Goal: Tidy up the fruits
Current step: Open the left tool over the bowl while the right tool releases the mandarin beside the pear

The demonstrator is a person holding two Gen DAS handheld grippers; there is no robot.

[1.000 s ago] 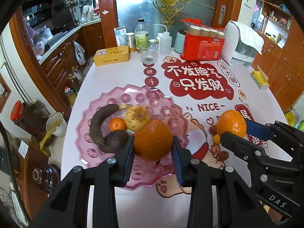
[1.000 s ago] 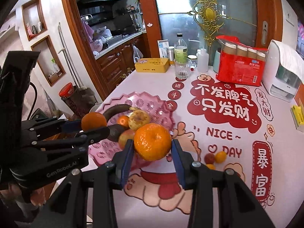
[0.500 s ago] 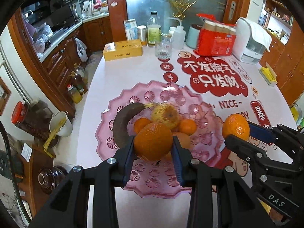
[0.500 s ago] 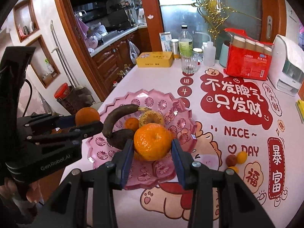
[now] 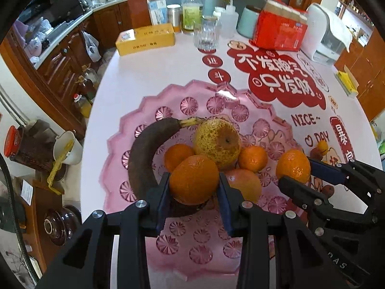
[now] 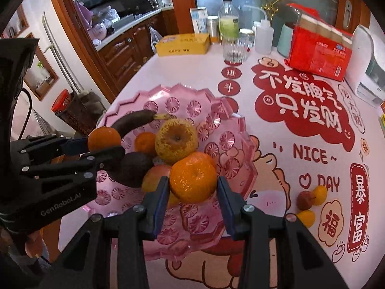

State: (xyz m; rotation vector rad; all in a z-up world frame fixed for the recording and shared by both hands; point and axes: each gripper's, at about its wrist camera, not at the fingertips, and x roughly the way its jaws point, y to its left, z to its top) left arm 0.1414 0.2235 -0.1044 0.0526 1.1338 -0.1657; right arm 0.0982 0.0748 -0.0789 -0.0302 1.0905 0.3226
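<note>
A pink glass fruit plate (image 5: 211,101) (image 6: 182,96) holds a blackened banana (image 5: 146,151), a spotted yellow pear (image 5: 216,142), small oranges, a reddish fruit (image 5: 245,183) and a dark avocado (image 6: 132,168). My left gripper (image 5: 194,180) is shut on an orange (image 5: 194,179) just above the plate's near side; it also shows in the right wrist view (image 6: 103,142). My right gripper (image 6: 192,180) is shut on another orange (image 6: 192,177) above the plate's right part; it also shows in the left wrist view (image 5: 293,168).
Three small fruits (image 6: 310,200) lie on the tablecloth right of the plate. At the table's far side stand a yellow box (image 5: 145,38), a glass (image 5: 207,35), bottles, a red package (image 5: 279,31) and a white appliance (image 5: 327,33). The table edge drops off at the left.
Both grippers have moved forward over the plate, each still holding its orange. The plate and fruit look nearer and larger.
</note>
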